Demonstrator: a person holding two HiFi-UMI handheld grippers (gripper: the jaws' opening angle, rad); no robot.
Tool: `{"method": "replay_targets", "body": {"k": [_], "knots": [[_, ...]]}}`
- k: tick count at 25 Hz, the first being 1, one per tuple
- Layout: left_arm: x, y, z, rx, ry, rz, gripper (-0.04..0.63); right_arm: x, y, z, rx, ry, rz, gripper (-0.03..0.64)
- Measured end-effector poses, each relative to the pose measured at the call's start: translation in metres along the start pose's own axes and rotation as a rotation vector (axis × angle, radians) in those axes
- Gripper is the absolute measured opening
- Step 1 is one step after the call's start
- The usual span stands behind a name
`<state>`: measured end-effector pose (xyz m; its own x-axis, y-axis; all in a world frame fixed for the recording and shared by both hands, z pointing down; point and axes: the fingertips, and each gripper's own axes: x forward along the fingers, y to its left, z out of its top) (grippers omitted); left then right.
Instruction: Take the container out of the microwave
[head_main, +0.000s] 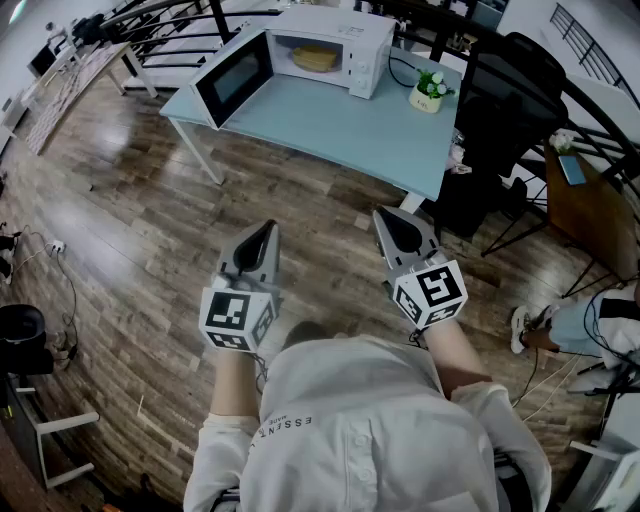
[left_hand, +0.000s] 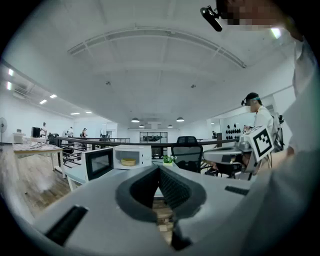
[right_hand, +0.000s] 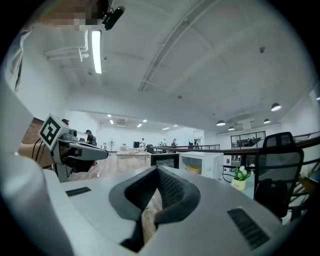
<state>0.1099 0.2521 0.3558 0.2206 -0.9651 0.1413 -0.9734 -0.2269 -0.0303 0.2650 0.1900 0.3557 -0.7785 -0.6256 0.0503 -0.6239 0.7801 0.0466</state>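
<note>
A white microwave (head_main: 335, 45) stands on the far pale blue table (head_main: 340, 125) with its door (head_main: 233, 77) swung open to the left. A yellow container (head_main: 314, 58) sits inside it. The container (left_hand: 128, 161) also shows small and distant in the left gripper view, and in the right gripper view the container (right_hand: 193, 169) looks the same. My left gripper (head_main: 265, 228) and right gripper (head_main: 385, 215) are held side by side over the wooden floor, well short of the table. Both are shut, tips meeting, with nothing between them.
A small potted plant (head_main: 431, 90) stands on the table right of the microwave. A black office chair (head_main: 510, 90) is at the table's right end. A person sits at the far right (head_main: 590, 325). A black bin (head_main: 20, 335) stands at the left.
</note>
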Motion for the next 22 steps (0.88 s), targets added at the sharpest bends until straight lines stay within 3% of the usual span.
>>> {"method": "replay_targets", "body": {"k": [20, 21, 22], "knots": [[0.031, 0.017, -0.007, -0.035, 0.039, 0.015, 0.002, 0.025, -0.022, -0.017, 0.025, 0.050, 0.011, 0.008], [0.033, 0.020, -0.007, -0.038, 0.041, 0.015, 0.002, 0.030, -0.025, -0.018, 0.030, 0.056, 0.010, 0.014], [0.037, 0.023, -0.007, -0.039, 0.043, 0.013, 0.002, 0.036, -0.028, -0.019, 0.041, 0.058, 0.009, 0.092]]}}
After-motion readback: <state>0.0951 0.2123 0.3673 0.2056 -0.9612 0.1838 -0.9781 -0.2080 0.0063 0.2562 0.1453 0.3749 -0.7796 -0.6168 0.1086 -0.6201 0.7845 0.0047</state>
